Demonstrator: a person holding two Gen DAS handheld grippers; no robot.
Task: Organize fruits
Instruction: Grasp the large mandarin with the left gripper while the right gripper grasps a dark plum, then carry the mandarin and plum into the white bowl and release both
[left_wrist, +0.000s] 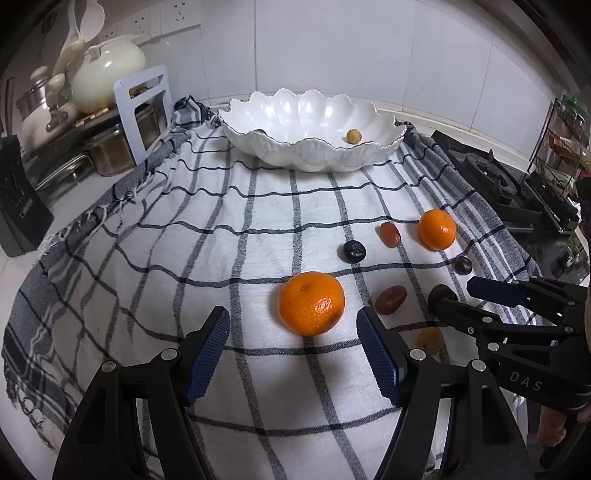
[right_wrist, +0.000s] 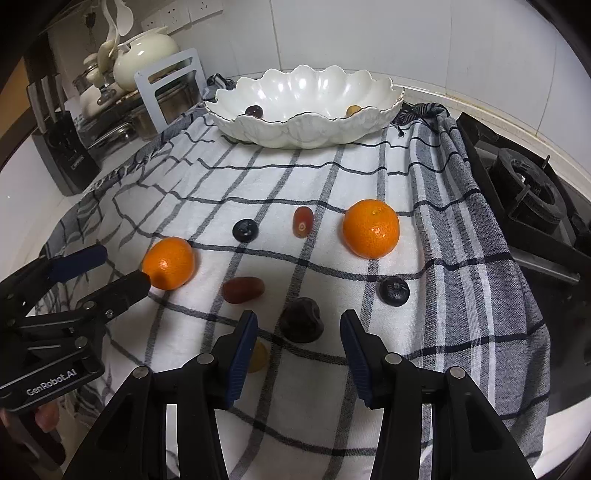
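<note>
A white scalloped bowl (left_wrist: 310, 125) stands at the far end of the checked cloth; it holds a yellow grape (left_wrist: 353, 136) and a dark grape (right_wrist: 253, 110). My left gripper (left_wrist: 293, 334) is open just short of a near orange (left_wrist: 311, 302). My right gripper (right_wrist: 299, 334) is open just short of a dark brown fruit (right_wrist: 300, 319). A second orange (right_wrist: 371, 228), two blueberries (right_wrist: 244, 230) (right_wrist: 394, 291), two reddish oval fruits (right_wrist: 303, 221) (right_wrist: 243, 289) and a yellow fruit (right_wrist: 258, 356) lie loose on the cloth.
A gas hob (right_wrist: 528, 195) lies right of the cloth. Pots, a white teapot (left_wrist: 107, 70) and a metal rack (left_wrist: 142, 110) stand at the back left, with a black knife block (left_wrist: 18, 210) beside them. The tiled wall is behind the bowl.
</note>
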